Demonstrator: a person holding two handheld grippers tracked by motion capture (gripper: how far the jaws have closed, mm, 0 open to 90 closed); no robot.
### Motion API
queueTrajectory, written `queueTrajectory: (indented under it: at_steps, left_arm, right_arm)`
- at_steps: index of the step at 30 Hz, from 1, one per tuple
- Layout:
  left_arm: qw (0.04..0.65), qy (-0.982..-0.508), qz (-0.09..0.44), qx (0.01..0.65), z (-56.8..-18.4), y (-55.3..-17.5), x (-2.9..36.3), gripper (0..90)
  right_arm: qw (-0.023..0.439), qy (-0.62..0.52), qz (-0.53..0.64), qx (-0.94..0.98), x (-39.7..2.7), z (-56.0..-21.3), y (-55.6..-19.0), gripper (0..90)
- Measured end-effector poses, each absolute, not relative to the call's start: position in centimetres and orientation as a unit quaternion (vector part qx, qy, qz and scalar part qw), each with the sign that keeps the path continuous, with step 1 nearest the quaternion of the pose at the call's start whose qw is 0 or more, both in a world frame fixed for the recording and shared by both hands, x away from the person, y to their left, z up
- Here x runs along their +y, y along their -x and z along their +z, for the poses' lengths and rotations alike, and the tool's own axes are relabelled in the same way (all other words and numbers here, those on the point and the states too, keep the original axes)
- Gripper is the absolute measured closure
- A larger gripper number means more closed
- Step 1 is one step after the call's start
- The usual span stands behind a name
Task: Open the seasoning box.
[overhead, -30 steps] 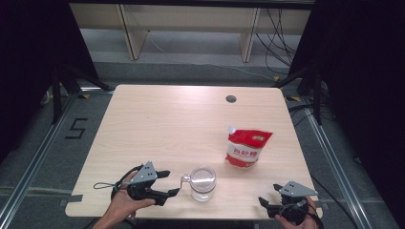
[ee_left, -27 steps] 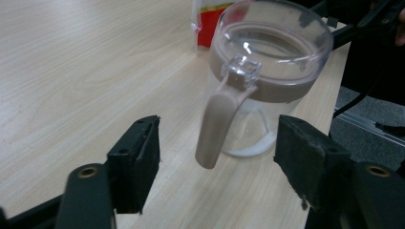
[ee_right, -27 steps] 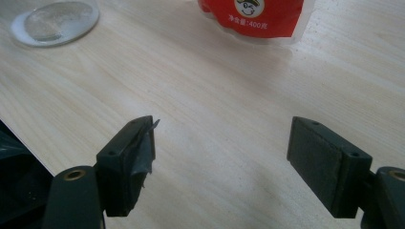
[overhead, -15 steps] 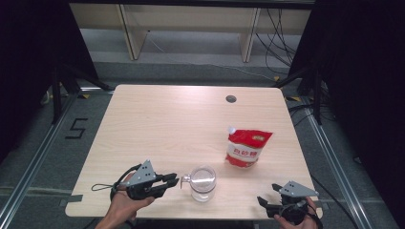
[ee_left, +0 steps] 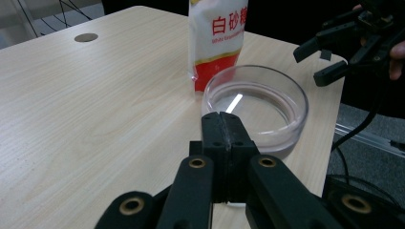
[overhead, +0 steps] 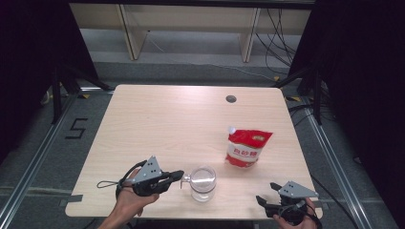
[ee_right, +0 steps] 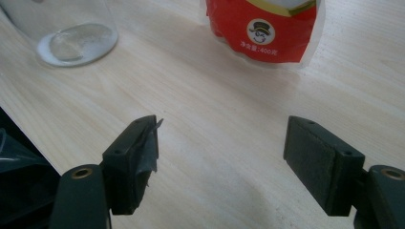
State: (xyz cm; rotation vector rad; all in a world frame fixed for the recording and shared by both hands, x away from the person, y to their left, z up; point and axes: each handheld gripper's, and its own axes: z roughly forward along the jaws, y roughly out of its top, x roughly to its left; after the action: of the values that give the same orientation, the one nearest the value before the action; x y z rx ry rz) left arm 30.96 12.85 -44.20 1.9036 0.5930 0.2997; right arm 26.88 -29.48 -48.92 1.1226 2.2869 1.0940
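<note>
1. Plainly, the left gripper (overhead: 179, 175) has just closed at the handle (overhead: 186, 179) of the glass (overhead: 203, 182), near the table's (overhead: 167, 124) front edge. Its pads look shut flat together, so the handle may not be caught, and a lift could leave the glass behind.
2. A weak pinch could tip the glass.
3. The right gripper (overhead: 266, 192) sits open and apart, so it cannot steady the glass or the pouch (overhead: 248, 148).

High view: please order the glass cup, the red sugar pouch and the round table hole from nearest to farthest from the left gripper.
1. Glass cup, just right of the left gripper.
2. Red sugar pouch, farther right and back.
3. Round table hole, near the far edge.
</note>
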Motion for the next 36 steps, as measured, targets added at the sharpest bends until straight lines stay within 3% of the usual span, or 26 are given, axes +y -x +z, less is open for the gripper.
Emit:
queueTrajectory:
  at_steps: [20,33,36]
  left_arm:
    - [0.523,-0.807,0.126,0.244,-44.6,-31.7,12.0,89.0]
    - [0.533,-0.8,0.12,0.247,-44.9,-31.7,12.2,88.8]
    - [0.532,-0.802,0.125,0.242,-44.9,-31.7,12.2,88.8]
  right_arm:
    - [0.184,-0.385,0.389,0.817,-29.0,-48.8,-26.8,32.2]
    - [0.18,-0.359,0.395,0.826,-28.4,-48.7,-26.6,39.6]
    - [0.183,-0.348,0.404,0.826,-28.1,-48.5,-26.4,45.8]
